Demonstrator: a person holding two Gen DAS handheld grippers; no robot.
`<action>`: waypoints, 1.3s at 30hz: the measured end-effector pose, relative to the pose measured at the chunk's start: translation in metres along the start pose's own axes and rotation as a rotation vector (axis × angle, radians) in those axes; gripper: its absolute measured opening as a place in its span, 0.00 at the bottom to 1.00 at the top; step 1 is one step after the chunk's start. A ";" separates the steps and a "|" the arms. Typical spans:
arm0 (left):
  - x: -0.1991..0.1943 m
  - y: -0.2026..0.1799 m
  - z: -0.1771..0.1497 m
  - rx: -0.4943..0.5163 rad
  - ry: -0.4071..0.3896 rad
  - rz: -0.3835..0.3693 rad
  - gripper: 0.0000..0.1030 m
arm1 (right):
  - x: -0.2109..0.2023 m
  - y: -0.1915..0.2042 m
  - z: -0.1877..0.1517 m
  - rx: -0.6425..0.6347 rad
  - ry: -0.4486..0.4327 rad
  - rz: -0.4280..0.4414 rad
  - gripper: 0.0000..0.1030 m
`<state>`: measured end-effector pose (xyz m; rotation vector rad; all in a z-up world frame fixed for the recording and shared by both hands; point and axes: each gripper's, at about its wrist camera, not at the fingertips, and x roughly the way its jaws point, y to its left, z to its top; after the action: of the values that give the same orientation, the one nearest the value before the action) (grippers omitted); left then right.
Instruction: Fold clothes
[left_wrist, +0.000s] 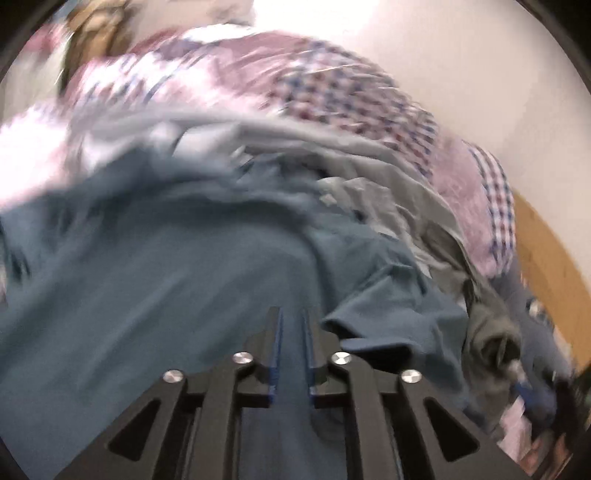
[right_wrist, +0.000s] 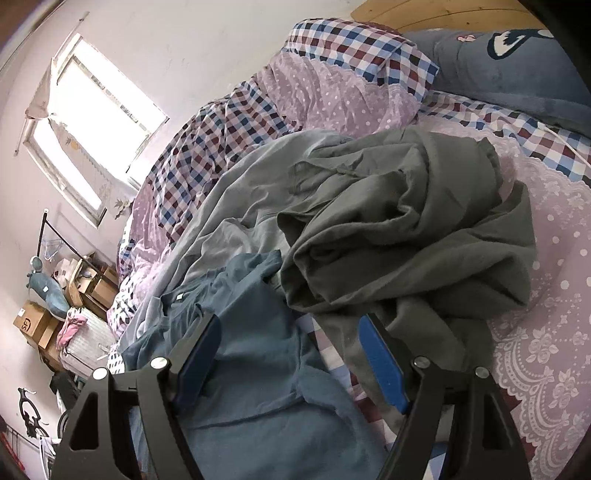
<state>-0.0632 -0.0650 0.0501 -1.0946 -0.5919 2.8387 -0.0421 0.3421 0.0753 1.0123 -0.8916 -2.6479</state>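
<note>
Left tool (left_wrist: 291, 314) pinches blue shirt (left_wrist: 147, 266), stretching lengthwise away from it.

Left gripper (left_wrist: 291, 317), right gripper (right_wrist: 290, 334): black angular frames, blue finger pads (right_wrist: 382, 363), round silver screws (left_wrist: 242, 357).

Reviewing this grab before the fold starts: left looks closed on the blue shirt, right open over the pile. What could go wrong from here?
1. The blue shirt lies tangled against the dark grey garment and a light grey one; lifting may drag them along.
2. The left gripper appears to pinch mid-fabric, not a hem, so the shirt may hang bunched.
3. The right gripper, open, straddles both blue and grey cloth and could close on the wrong piece.
</note>
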 end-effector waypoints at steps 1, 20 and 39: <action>-0.006 -0.011 0.003 0.056 -0.021 -0.009 0.29 | 0.000 0.001 0.000 -0.002 0.000 0.001 0.78; 0.055 -0.143 -0.041 0.785 0.074 0.184 0.15 | -0.001 0.000 0.002 0.001 0.003 0.022 0.78; -0.048 0.096 0.042 -0.258 -0.152 0.066 0.01 | 0.004 0.006 -0.002 -0.031 0.028 0.019 0.78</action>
<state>-0.0454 -0.1759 0.0740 -0.9496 -0.9741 2.9844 -0.0444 0.3352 0.0750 1.0259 -0.8473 -2.6164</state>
